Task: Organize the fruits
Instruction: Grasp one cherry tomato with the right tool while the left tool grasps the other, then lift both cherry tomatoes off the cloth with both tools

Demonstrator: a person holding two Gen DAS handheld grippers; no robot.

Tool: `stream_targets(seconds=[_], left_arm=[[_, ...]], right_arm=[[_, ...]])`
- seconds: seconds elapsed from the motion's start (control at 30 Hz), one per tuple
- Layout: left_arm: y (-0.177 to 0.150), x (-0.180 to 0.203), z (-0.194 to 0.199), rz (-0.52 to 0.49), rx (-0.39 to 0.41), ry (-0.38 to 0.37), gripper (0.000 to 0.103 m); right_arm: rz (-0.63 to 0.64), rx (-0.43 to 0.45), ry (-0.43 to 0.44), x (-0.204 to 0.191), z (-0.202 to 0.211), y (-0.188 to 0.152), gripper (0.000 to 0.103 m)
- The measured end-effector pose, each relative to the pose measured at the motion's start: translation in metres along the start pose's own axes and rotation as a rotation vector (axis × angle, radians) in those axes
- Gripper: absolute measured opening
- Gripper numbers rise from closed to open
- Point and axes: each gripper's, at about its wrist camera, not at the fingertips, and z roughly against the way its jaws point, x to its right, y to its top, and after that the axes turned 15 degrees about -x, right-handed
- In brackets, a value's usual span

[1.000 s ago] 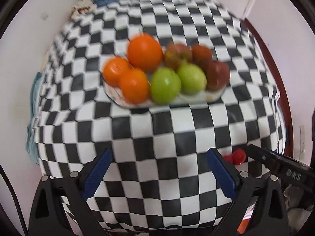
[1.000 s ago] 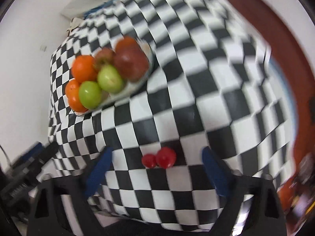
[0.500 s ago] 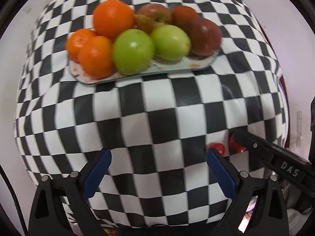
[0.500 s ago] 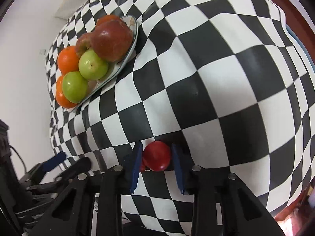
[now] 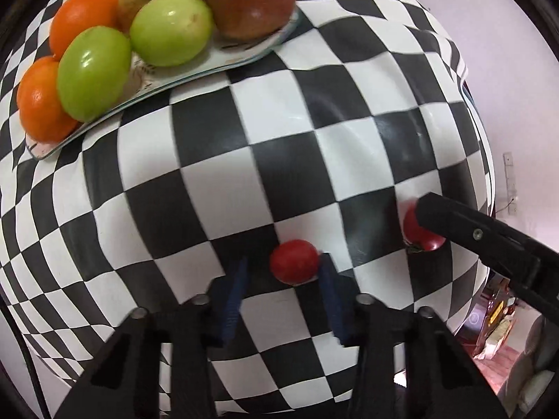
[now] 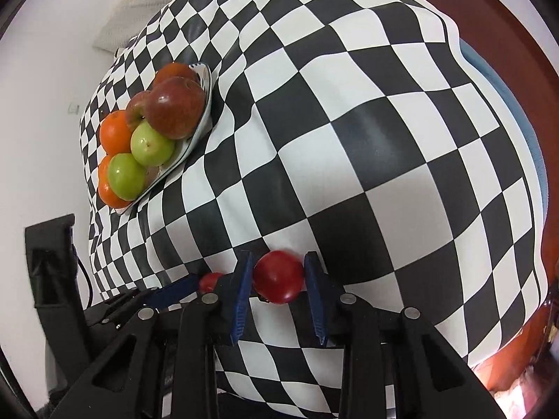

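Two small red tomatoes lie on the black-and-white checked cloth (image 5: 216, 188), at its near edge and well apart from the plate (image 5: 244, 59) at the far left. The plate carries eight fruits as far as can be counted: three oranges, two green apples and three reddish apples, piled close and touching one another. In the left wrist view one orange (image 5: 82, 17) sits behind a green apple (image 5: 92, 71), a second green apple (image 5: 171, 28) lies beside it, and a dark red apple (image 5: 249, 0) fills the right end of the plate.

The left gripper (image 5: 284, 270) has just been closing. Its blue pads now stand narrow around the smaller tomato (image 5: 294, 261): the right pad touches the fruit, while a gap shows at the left pad, so a firm grip cannot be told.

The right gripper (image 6: 277, 277) is clamped on the larger tomato (image 6: 278, 277), with both blue pads pressed to its sides and the fruit low over the cloth. In the left wrist view this tomato (image 5: 419, 232) shows to the right, half hidden by a black finger (image 5: 464, 227) of the right gripper. The two tomatoes lie near each other but apart.
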Motion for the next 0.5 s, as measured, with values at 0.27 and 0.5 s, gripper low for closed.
stream_targets(seconds=[0.27, 0.5], left_arm=[[-0.007, -0.050, 0.015, 0.089, 0.018, -0.060, 0.024], [-0.006, -0.075, 0.009, 0.146, 0.010, -0.100, 0.025]], right_arm=[[0.076, -0.047, -0.005, -0.013, -0.013, -0.003, 0.033], [0.130, -0.062, -0.055, -0.029, -0.027, -0.001, 0.033]])
